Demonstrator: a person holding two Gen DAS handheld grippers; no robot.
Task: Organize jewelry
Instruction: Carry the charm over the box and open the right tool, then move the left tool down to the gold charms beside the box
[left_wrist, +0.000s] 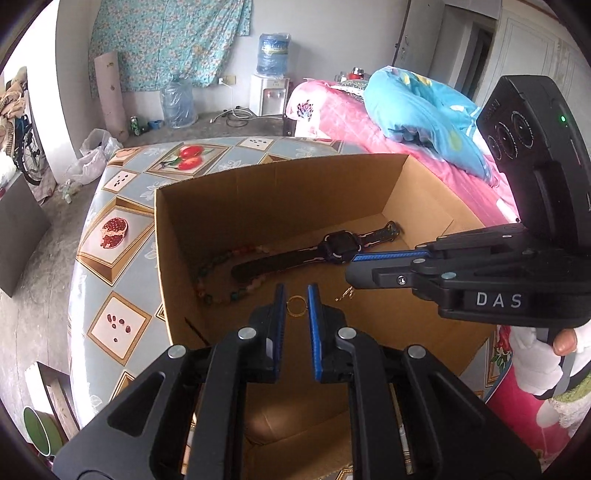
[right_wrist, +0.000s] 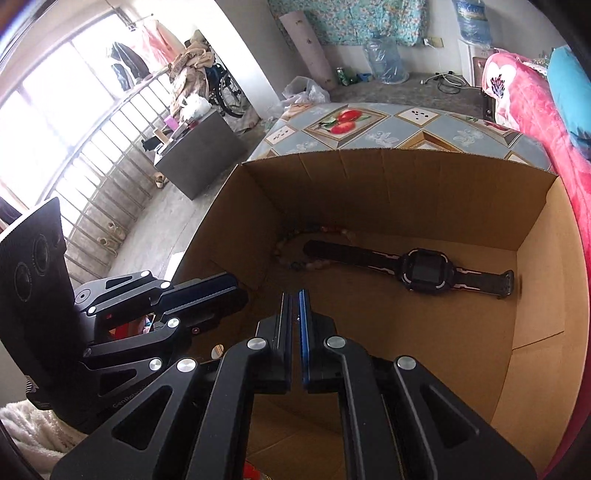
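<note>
An open cardboard box (left_wrist: 258, 192) stands on the patterned table. On its floor lie a black wristwatch (left_wrist: 332, 247), a bead bracelet (left_wrist: 218, 280), a gold ring (left_wrist: 296, 306) and a small gold chain piece (left_wrist: 345, 294). My left gripper (left_wrist: 296, 295) is open, its blue pads either side of the ring, above it. My right gripper (right_wrist: 294, 299) is nearly closed and I see nothing between its pads; it shows in the left wrist view (left_wrist: 354, 271) over the chain piece. The watch (right_wrist: 424, 271) and bracelet (right_wrist: 295, 254) also show in the right wrist view.
The table (left_wrist: 122, 236) has a fruit-print cover. A bed with pink blanket (left_wrist: 347, 114) and blue pillow (left_wrist: 417, 107) is to the right. Water bottles (left_wrist: 177, 99) and a dispenser stand by the far wall. A grey cabinet (right_wrist: 199, 155) stands by the window rail.
</note>
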